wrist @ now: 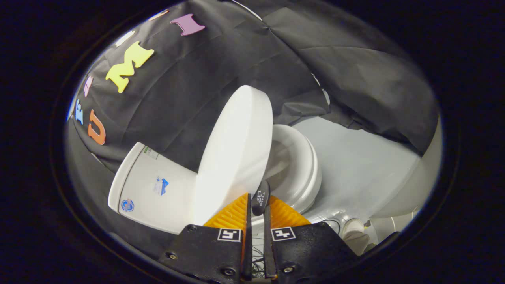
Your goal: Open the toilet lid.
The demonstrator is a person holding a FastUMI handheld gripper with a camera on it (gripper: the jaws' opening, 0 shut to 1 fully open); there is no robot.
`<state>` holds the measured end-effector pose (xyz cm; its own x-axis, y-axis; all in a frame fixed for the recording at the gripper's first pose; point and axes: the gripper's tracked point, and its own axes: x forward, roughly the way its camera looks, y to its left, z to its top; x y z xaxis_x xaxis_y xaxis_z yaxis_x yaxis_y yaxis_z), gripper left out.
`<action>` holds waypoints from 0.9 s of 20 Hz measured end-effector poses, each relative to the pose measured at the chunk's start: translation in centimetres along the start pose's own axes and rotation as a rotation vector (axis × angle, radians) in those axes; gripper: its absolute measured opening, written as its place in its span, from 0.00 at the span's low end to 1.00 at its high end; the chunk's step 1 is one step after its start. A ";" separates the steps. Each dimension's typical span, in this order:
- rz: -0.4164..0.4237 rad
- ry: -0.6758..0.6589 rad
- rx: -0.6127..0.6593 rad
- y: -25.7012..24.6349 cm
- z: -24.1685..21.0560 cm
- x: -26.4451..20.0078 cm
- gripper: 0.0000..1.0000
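The white toilet lid is seen raised well off the seat, tilted up on its hinge so that its smooth, glossy, rounded oval face is turned toward the camera. At the lid's lower edge a small dark rounded tab is pinched between the two fingers of the gripper, which are drawn almost together with only a narrow slit between them; both ribbed pads are pressed against the tab's sides. Small square black-and-white markers are carried on the fingers' dark, bolted bases.

Behind the lid, the white toilet seat is exposed as a thick, rounded ring over the bowl, its surface glossy like the lid's. On the other side of the lid, by its hinge, the boxy white cistern is seen, with flat faces, rounded corners and a few small stickers. Beyond the seat, a pale, smooth floor is laid out, met by creased black cloth hung as the wall behind the lid. Thin dark cables and a shoe are seen below the seat.
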<state>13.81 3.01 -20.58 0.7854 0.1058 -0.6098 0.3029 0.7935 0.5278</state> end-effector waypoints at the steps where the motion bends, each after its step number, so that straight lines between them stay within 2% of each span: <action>1: 0.005 -0.005 -0.006 0.5 0.3 -0.3 0.15; 8: 0.008 -0.035 -0.108 3.9 0.9 -1.7 0.15; 18: 0.020 -0.062 -0.173 7.6 0.9 -3.2 0.14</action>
<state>14.12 8.17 -14.04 0.8240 0.0895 -0.5594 0.1935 0.8836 0.4263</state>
